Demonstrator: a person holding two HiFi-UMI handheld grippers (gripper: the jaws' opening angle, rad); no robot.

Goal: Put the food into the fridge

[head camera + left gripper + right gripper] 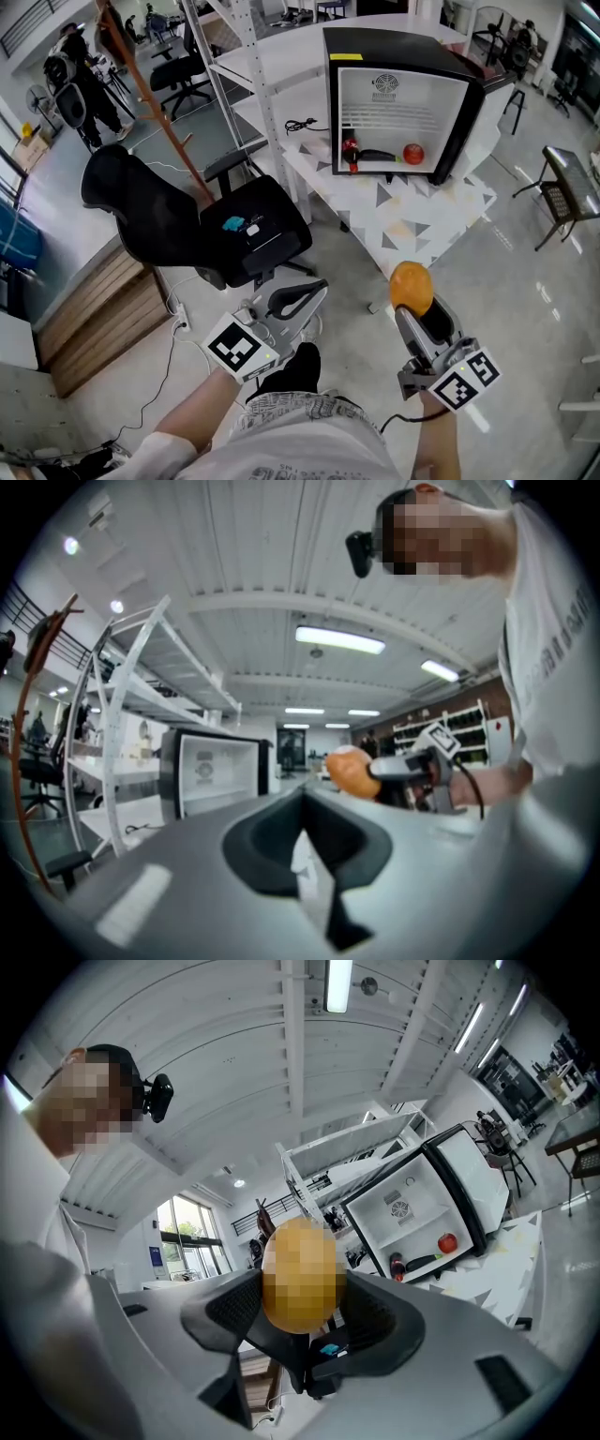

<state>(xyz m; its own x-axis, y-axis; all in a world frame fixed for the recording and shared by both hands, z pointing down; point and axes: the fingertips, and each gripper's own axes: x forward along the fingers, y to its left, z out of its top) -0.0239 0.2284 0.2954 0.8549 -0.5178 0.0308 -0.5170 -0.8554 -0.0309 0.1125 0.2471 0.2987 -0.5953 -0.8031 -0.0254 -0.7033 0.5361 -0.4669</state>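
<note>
An orange fruit (pixel 411 287) is clamped between the jaws of my right gripper (pixel 418 315), held low in front of the person. In the right gripper view the fruit (pixel 300 1274) fills the gap between the jaws of that gripper (pixel 302 1290). My left gripper (pixel 309 294) hangs beside it, shut and empty. The left gripper view looks past its own shut gripper (pixel 302 829) to the fruit (pixel 351 771). A small black fridge (pixel 403 98) stands open on a white table (pixel 441 220) ahead. Inside lie a red tomato (pixel 412 153), a dark long vegetable (pixel 377 156) and a red item (pixel 350 148).
A black office chair (pixel 192 225) stands left of the table, between me and a white shelf rack (pixel 248 70). A wooden platform (pixel 98 314) lies at the left. A black cable (pixel 305 124) rests on the table. A folding chair (pixel 570 192) stands at the right.
</note>
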